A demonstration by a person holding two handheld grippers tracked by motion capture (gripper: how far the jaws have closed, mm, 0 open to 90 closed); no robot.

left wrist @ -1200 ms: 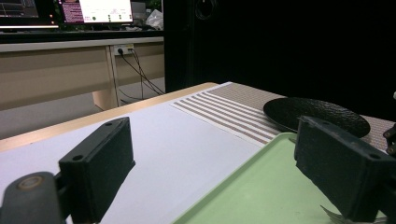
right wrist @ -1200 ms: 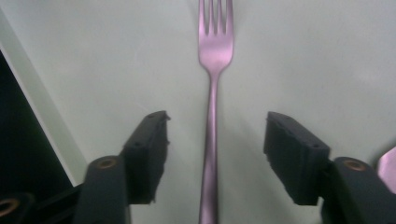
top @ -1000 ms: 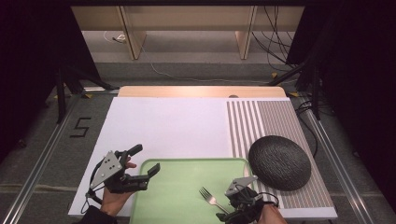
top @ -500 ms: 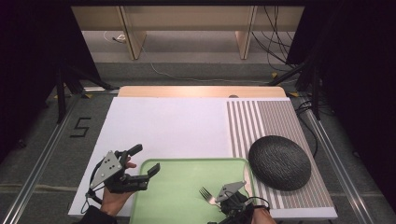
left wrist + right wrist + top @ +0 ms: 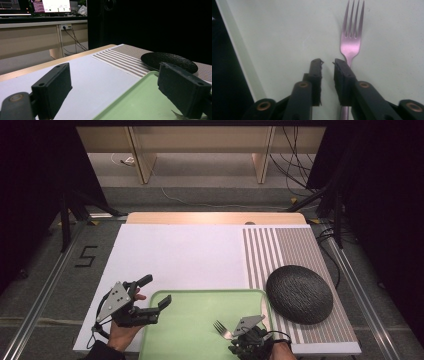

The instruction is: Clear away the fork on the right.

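Right gripper (image 5: 328, 62) jaws just closing, nearly together, nothing between; fork (image 5: 352, 37) lies on green tray (image 5: 195, 330), beside one jaw. Left gripper (image 5: 155, 292) open, idle. Reopen, centre over handle, then pinch

The tray (image 5: 200, 320) lies at the near edge of the table (image 5: 175, 255), and the fork (image 5: 221, 329) lies in the tray toward its right side, tines pointing away to the far left. Just right of the tray sits the bowl (image 5: 299, 293), upside down on the striped mat (image 5: 285, 250). The left gripper (image 5: 150, 292) hovers at the tray's left rim, the right gripper (image 5: 239, 336) over the fork's handle near the tray's front edge
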